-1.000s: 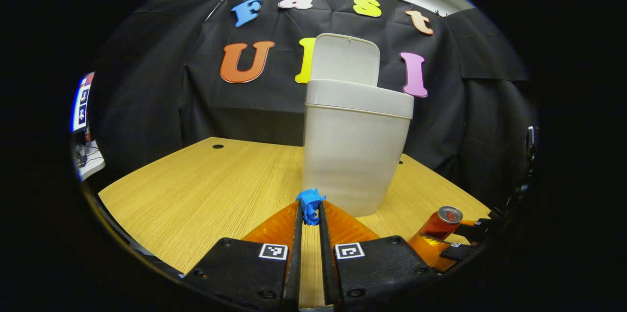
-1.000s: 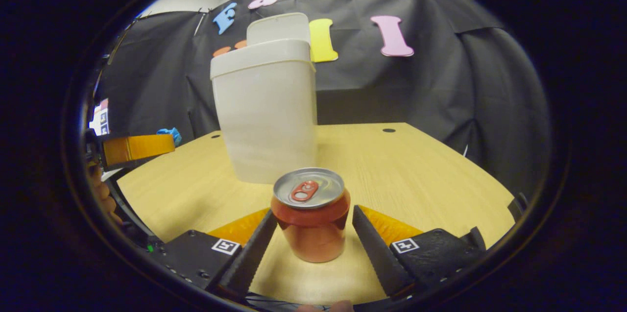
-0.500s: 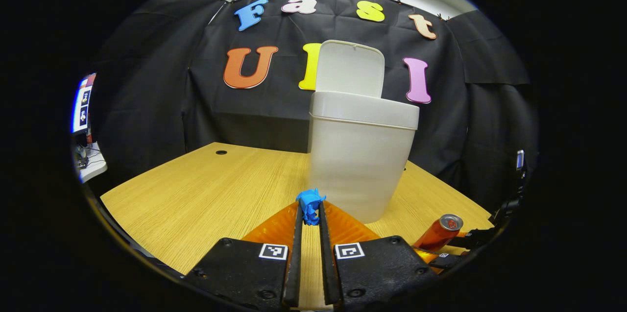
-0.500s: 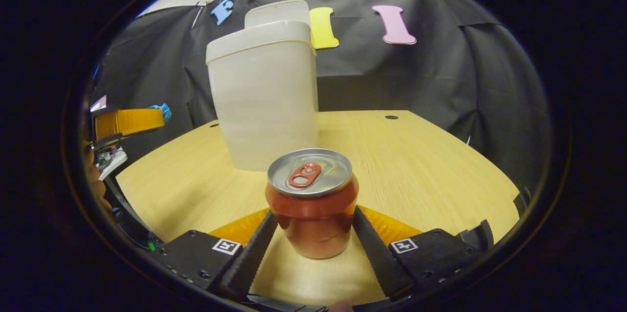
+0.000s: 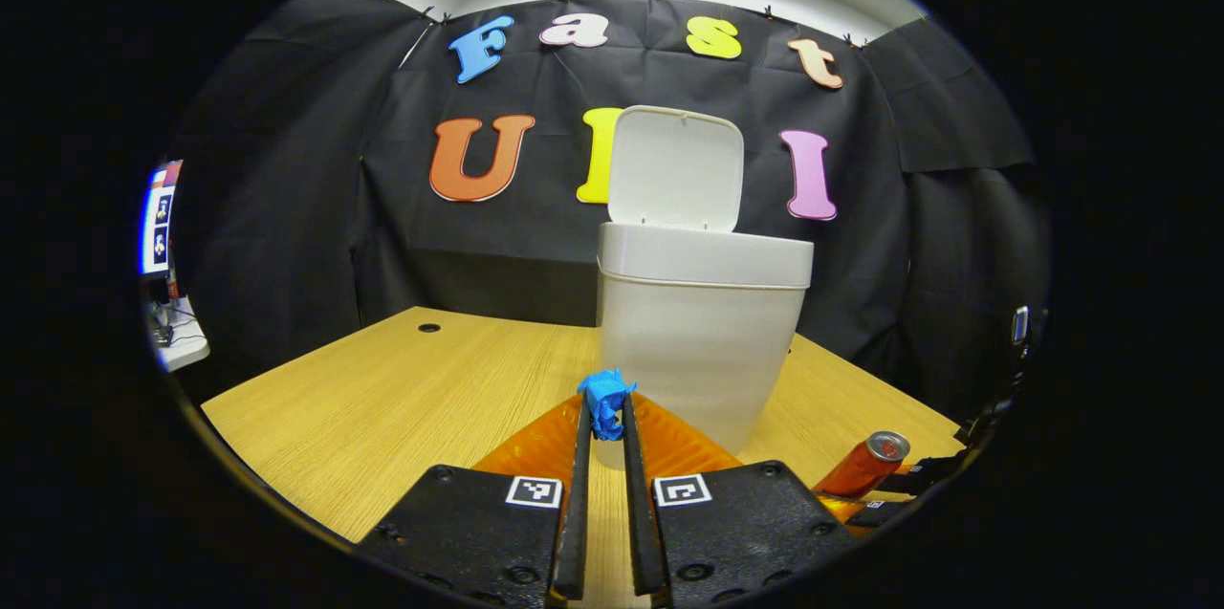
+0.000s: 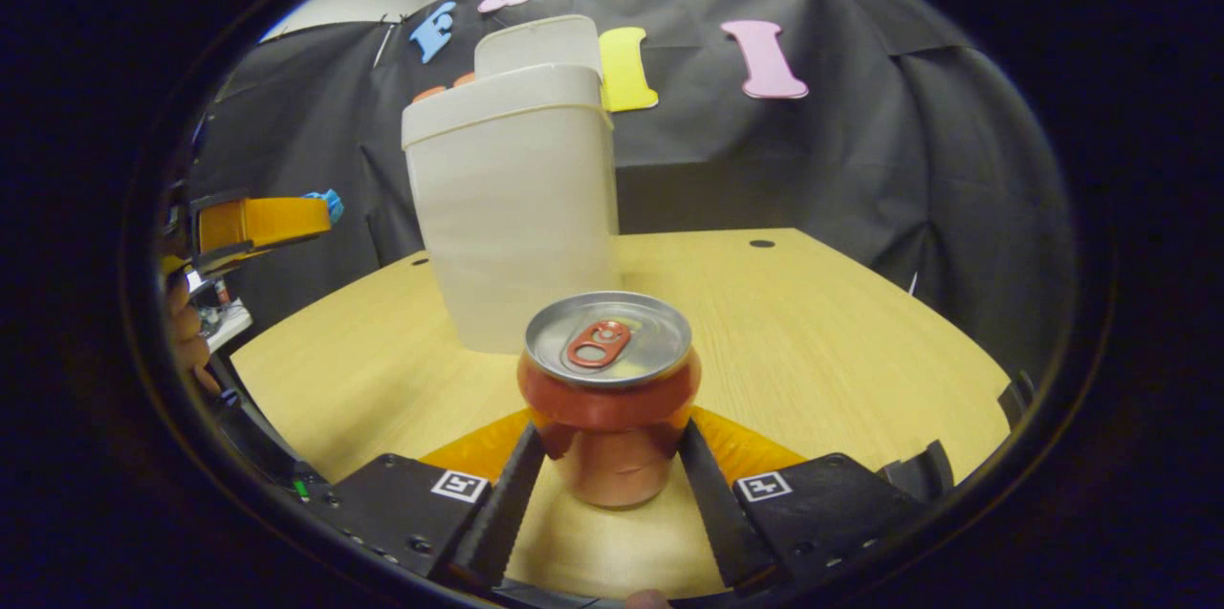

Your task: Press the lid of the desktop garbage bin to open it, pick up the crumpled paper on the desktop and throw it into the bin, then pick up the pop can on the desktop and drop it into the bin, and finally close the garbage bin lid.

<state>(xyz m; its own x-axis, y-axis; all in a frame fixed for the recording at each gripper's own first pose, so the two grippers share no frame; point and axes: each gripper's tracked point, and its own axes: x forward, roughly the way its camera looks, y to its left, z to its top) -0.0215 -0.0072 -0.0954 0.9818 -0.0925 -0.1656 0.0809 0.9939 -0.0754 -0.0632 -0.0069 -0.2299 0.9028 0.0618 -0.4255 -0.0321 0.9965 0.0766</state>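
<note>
The blue crumpled paper (image 5: pixel 606 396) is pinched at the tips of my left gripper (image 5: pixel 605 410), which is shut on it and held above the wooden table (image 5: pixel 382 399), in front of the white bin (image 5: pixel 703 341). The bin's lid (image 5: pixel 677 169) stands upright, open. The red pop can (image 6: pixel 608 399) stands upright between the fingers of my right gripper (image 6: pixel 610 437), and both fingers press on its sides. In the right gripper view the left gripper (image 6: pixel 263 222) hovers at the far left with the paper (image 6: pixel 328 201), left of the bin (image 6: pixel 516 217).
The table (image 6: pixel 813 332) has small round holes near its back edge and open wood on both sides of the bin. A hand (image 6: pixel 182 341) shows at the left edge. The can (image 5: pixel 865 466) sits near the table's front right corner.
My left gripper has risen with the paper, so the bin sits lower in its view. The right gripper's fingers have closed in from apart until they press on the can.
</note>
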